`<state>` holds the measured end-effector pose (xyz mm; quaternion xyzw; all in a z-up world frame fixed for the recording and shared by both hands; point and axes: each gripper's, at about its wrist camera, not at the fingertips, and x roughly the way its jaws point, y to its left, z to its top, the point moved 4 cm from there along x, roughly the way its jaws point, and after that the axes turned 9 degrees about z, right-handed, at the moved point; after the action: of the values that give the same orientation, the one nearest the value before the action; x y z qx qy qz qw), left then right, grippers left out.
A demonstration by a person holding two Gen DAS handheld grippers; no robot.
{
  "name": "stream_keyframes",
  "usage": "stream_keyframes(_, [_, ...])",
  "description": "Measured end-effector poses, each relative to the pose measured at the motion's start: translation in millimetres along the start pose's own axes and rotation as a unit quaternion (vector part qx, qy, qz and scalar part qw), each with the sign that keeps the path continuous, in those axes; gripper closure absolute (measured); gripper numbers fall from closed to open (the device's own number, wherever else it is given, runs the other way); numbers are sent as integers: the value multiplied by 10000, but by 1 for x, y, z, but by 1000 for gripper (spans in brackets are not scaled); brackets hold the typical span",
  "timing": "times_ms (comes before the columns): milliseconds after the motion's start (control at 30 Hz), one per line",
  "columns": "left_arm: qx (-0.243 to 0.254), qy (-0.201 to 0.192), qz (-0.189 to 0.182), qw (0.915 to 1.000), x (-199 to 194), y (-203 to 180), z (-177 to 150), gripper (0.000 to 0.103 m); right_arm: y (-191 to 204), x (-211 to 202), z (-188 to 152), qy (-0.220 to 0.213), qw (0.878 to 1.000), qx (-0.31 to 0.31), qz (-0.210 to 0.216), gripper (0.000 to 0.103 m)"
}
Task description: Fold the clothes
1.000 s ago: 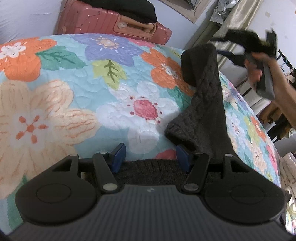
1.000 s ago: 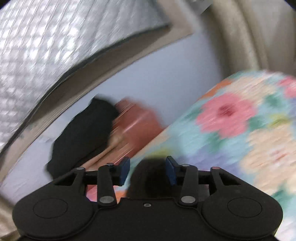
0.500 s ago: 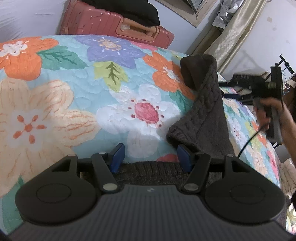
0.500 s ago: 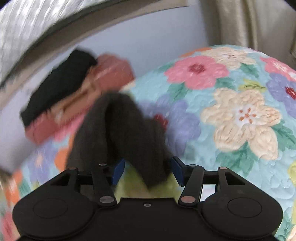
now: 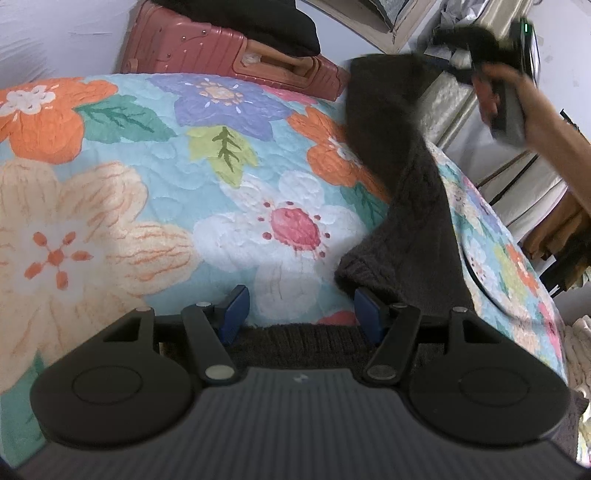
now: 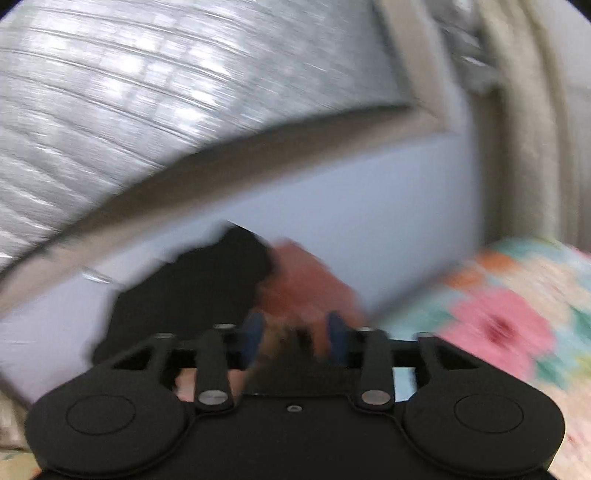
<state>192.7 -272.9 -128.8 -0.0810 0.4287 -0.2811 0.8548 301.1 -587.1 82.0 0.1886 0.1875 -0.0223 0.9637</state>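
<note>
A dark brown knitted garment (image 5: 413,206) stretches over the floral bedspread (image 5: 147,184). Its far end is lifted up to the upper right, where my right gripper (image 5: 461,40), held by a hand (image 5: 495,92), is shut on it. The near hem lies flat between the wide-apart blue pads (image 5: 234,306) of my open left gripper (image 5: 301,306), just above the bed. The right wrist view is badly blurred. There, the right gripper (image 6: 293,332) has dark cloth between its narrowed fingers and faces the wall.
A pink suitcase (image 5: 207,48) stands behind the bed against the wall, with a black bundle (image 5: 258,18) on top. Curtains and a shiny quilted sheet (image 6: 129,92) hang at the back right. A cream knitted item (image 5: 580,350) lies at the right edge.
The right gripper dipped toward the bed half a second ago and has swung back up, lifting the garment's far end higher. My left gripper has stayed in place.
</note>
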Motion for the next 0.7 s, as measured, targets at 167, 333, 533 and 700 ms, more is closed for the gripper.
stream_keyframes(167, [31, -41, 16, 10000, 1, -1, 0, 40, 3, 1, -34, 584, 9980, 22, -257, 30])
stream_keyframes(333, [-56, -69, -18, 10000, 0, 0, 1, 40, -29, -25, -111, 1696, 9832, 523, -428, 30])
stream_keyframes(533, [-175, -123, -44, 9998, -4, 3, 4, 39, 0, -133, -170, 1115, 9813, 1461, 565, 30])
stream_keyframes(700, [-301, -122, -144, 9994, -7, 5, 6, 26, 71, -171, -206, 1629, 9738, 1200, 1041, 26])
